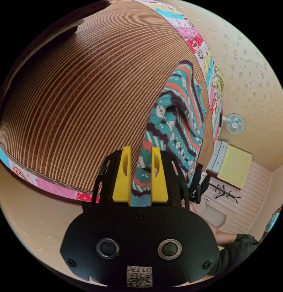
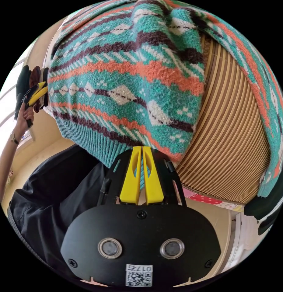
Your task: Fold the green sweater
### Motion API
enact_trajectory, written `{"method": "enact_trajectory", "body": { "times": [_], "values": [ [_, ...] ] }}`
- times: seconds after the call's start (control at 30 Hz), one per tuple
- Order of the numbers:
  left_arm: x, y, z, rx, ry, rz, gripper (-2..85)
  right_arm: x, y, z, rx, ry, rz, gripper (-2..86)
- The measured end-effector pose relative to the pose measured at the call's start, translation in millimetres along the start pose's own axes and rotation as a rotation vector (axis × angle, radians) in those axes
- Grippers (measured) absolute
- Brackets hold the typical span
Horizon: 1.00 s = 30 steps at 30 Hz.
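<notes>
Above ribbed matting (image 1: 86,100), grippers (image 2: 142,158) pinch sweater (image 2: 123,76) — fuzzy, zigzag-knit

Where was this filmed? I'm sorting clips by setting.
Most likely a room in a home: a woven striped mat with a patchwork cloth border, a wall fan, and a coat rack by the wall.

Bright, even daylight in both views.
You get heavy fisheye bending at the edges, and the window (image 2: 7,100) is blown out white.
</notes>
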<state>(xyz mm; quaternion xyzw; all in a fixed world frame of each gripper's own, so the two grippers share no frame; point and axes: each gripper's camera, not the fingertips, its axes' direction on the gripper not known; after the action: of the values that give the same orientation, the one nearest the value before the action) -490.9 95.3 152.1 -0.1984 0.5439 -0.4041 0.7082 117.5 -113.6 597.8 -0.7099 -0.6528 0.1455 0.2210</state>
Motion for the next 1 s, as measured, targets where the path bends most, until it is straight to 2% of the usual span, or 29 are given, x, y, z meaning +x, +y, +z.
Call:
{"method": "enact_trajectory", "body": {
  "times": [0.1, 0.17, 0.23, 0.3, 0.37, 0.47, 0.53, 0.63, 0.67, 0.73, 0.87, 1.0],
  "values": [
    [-3, 29, 44, -0.149, 0.027, 0.021, 12.6, 3, 3, 1, -0.007, -0.002, 0.007, 0.1],
    [-2, 43, 50, -0.141, 0.147, -0.024, 11.1, 5, 6, 2, -0.007, -0.005, 0.023, 0.1],
    [-6, 41, 42, -0.158, 0.167, -0.122, 8.9, 5, 8, 4, -0.009, 0.005, 0.032, 0.2],
    [15, 35, 26, -0.163, 0.142, -0.105, 6.2, 3, 9, 6, -0.015, 0.027, 0.039, 0.2],
    [94, 37, 17, -0.167, 0.029, 0.127, 5.5, 2, 10, 9, -0.012, 0.037, 0.046, 0.2],
    [189, 60, 42, -0.163, 0.002, 0.309, 6.0, 9, 16, 13, 0.017, 0.01, 0.111, 0.1],
    [226, 73, 71, -0.199, 0.005, 0.354, 6.6, 16, 20, 15, 0.036, -0.025, 0.17, 0.1],
    [253, 85, 124, -0.356, 0.066, 0.462, 6.5, 21, 28, 19, 0.069, -0.05, 0.233, 0.2],
    [250, 89, 139, -0.44, 0.097, 0.486, 4.7, 21, 30, 21, 0.079, -0.041, 0.235, 0.1],
    [235, 96, 141, -0.467, 0.102, 0.496, 2.1, 19, 32, 24, 0.087, -0.02, 0.234, 0.2],
    [172, 107, 95, -0.294, -0.022, 0.419, 6.8, 18, 38, 30, 0.112, 0.013, 0.25, 0.1],
    [124, 96, 84, -0.206, 0.052, 0.271, 13.9, 25, 47, 35, 0.155, 0.008, 0.298, 0.2]
  ]
}}
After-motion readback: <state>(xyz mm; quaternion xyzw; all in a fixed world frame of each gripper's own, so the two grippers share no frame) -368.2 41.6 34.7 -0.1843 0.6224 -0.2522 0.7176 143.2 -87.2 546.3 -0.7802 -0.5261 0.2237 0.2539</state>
